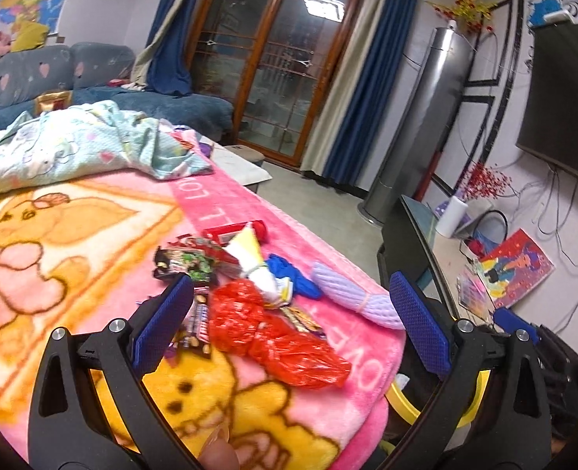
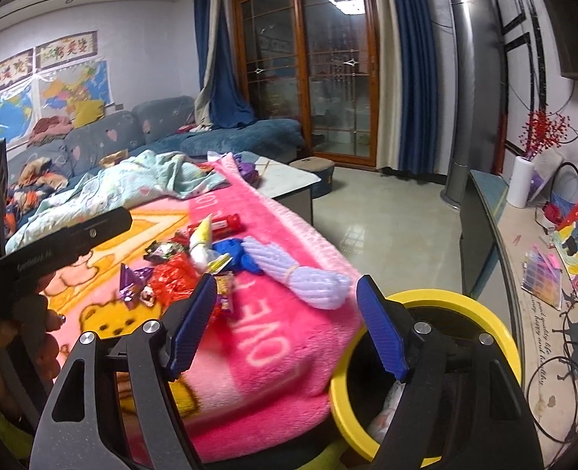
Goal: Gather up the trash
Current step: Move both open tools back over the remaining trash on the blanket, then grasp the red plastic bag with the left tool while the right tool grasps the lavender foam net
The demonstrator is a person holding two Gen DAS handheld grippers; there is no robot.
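A pink blanket (image 1: 249, 211) printed with yellow bears is seen under a red bag (image 1: 273, 333), lilac foam netting (image 1: 351, 293) and a yellow-rimmed bin (image 2: 437, 301).

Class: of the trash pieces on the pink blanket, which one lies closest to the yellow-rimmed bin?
The lilac foam net sleeve: it lies at the pile's right end, nearest the yellow-rimmed bin, while the red plastic bag and wrappers sit farther left.
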